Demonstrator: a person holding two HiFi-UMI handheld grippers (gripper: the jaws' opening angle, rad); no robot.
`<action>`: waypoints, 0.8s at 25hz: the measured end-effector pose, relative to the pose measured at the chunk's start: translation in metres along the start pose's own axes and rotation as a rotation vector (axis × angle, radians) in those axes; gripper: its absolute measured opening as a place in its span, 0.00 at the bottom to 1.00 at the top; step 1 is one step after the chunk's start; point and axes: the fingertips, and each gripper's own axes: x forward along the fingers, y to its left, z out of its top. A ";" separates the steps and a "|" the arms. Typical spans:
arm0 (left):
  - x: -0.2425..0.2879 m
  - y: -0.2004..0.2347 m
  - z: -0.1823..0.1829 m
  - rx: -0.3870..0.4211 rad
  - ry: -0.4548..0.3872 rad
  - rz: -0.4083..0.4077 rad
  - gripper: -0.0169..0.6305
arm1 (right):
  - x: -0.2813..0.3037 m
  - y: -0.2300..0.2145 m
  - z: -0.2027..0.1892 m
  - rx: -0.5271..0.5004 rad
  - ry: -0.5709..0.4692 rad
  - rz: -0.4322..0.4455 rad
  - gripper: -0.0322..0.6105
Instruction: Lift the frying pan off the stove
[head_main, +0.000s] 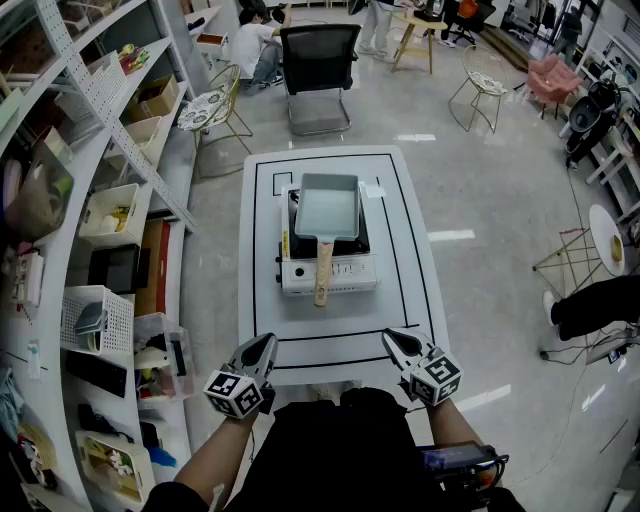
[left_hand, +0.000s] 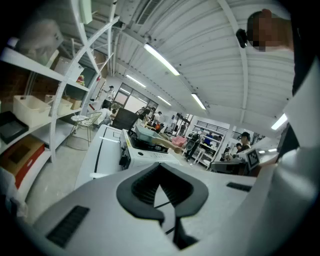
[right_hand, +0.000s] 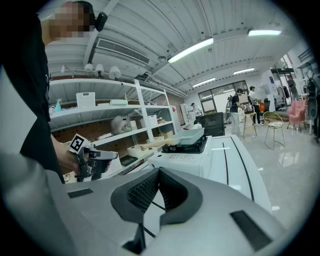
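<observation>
A pale blue-grey rectangular frying pan (head_main: 328, 210) with a wooden handle (head_main: 323, 272) rests on a white portable stove (head_main: 330, 275) in the middle of the white table (head_main: 410, 300). The handle points toward me. My left gripper (head_main: 268, 344) hovers at the table's near edge, left of the stove, jaws shut and empty. My right gripper (head_main: 390, 340) hangs at the same edge on the right, also shut and empty. The left gripper view shows the left gripper (left_hand: 160, 167) aimed at the pan (left_hand: 145, 132). In the right gripper view the pan (right_hand: 192, 135) lies beyond the right gripper (right_hand: 159, 172).
Tall white shelves (head_main: 110, 200) with bins and boxes run along the left of the table. A black office chair (head_main: 318, 75) stands past the far end. Wire chairs (head_main: 480, 90) and several people are further back. Open floor lies to the right.
</observation>
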 end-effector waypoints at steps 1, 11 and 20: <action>-0.001 -0.003 0.000 0.024 0.004 -0.007 0.04 | 0.000 0.002 0.000 -0.007 -0.002 0.003 0.09; -0.009 -0.028 -0.007 0.056 0.000 -0.016 0.04 | -0.020 0.013 0.001 -0.038 -0.028 0.029 0.09; -0.001 -0.070 -0.016 0.079 -0.014 0.009 0.04 | -0.052 -0.005 0.001 -0.031 -0.069 0.058 0.09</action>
